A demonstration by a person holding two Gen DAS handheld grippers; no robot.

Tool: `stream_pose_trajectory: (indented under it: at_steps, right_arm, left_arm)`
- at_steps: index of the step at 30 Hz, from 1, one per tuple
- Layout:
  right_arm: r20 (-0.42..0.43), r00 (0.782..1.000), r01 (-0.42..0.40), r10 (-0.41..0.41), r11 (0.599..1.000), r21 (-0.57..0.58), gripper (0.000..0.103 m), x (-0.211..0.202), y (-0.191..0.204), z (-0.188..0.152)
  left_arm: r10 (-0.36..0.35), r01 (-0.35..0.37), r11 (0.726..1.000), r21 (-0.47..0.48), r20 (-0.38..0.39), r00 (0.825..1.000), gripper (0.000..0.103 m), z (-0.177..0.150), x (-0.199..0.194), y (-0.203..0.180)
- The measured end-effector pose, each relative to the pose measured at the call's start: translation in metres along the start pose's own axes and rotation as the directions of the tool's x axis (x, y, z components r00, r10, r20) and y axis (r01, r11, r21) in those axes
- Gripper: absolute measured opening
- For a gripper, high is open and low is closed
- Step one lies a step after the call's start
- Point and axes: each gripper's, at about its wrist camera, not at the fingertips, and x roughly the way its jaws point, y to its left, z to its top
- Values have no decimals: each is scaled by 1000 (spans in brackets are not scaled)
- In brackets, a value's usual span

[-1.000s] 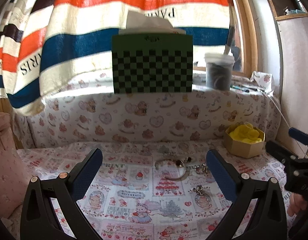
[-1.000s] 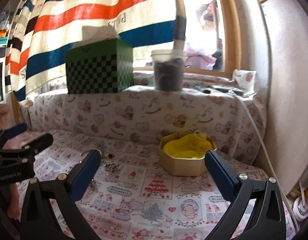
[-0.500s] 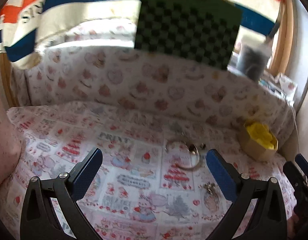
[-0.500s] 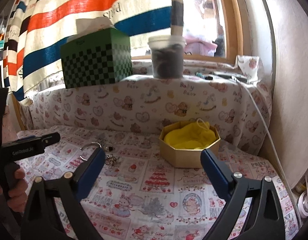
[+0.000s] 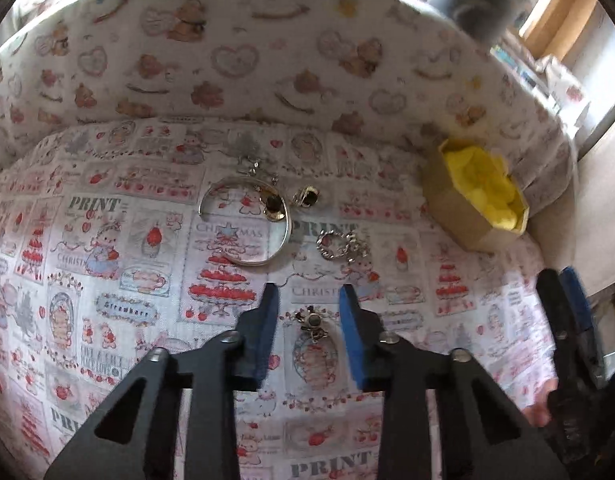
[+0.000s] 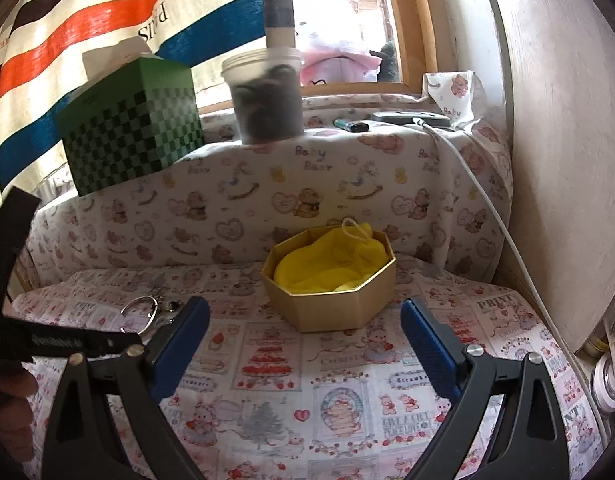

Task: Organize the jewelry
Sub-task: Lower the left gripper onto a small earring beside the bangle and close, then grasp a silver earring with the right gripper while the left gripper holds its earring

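Note:
Jewelry lies on a printed cloth. A small dark-stone brooch (image 5: pixel 313 322) sits between the fingers of my left gripper (image 5: pixel 309 300), which is partly closed around it without touching. A silver bangle (image 5: pixel 247 220), a dark-stone ring (image 5: pixel 307 197) and a silver chain bracelet (image 5: pixel 341 245) lie just beyond. An octagonal cardboard box with yellow lining (image 5: pixel 481 196) stands at the right; it also shows in the right wrist view (image 6: pixel 331 272). My right gripper (image 6: pixel 305 330) is open and empty in front of the box.
A cloth-covered ledge behind holds a green checkered tissue box (image 6: pixel 133 128), a plastic tub (image 6: pixel 265 96), a lighter (image 6: pixel 351 125) and a cable (image 6: pixel 479 196). A striped towel (image 6: pixel 87 24) hangs behind. A wall panel (image 6: pixel 567 160) bounds the right side.
My left gripper has tilted down and moved in over the jewelry, and its fingers have narrowed around the brooch. My right gripper has moved closer to the box.

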Motion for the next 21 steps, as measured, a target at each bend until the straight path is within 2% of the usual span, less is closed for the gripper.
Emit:
stream_pose_trajectory:
  at_steps: [3, 10, 12, 15, 18, 21]
  right_arm:
    - [-4, 1000, -1, 1, 1000, -10, 96, 1, 2, 0]
    - [-2, 1000, 5, -5, 999, -40, 97, 1, 6, -2]
    - [-14, 1000, -5, 4, 999, -48, 97, 2, 8, -2]
    - [-52, 998, -35, 32, 997, -66, 97, 6, 10, -3]
    - [-109, 990, -97, 92, 994, -44, 96, 10, 10, -2]
    - [-188, 967, -180, 173, 984, -19, 85, 15, 13, 5]
  left_arm:
    - [-18, 19, 1000, 9, -20, 1000, 15, -2, 6, -2]
    - [1, -1, 998, 58, -4, 1000, 13, -10, 8, -4]
    - [3, -4, 998, 67, 21, 1000, 7, -14, 3, -1]
    - [10, -14, 999, 48, 100, 995, 7, -14, -15, 10]
    - [-14, 14, 1000, 2, 166, 986, 7, -3, -25, 28]
    - [22, -13, 999, -38, 223, 975, 7, 2, -33, 44]
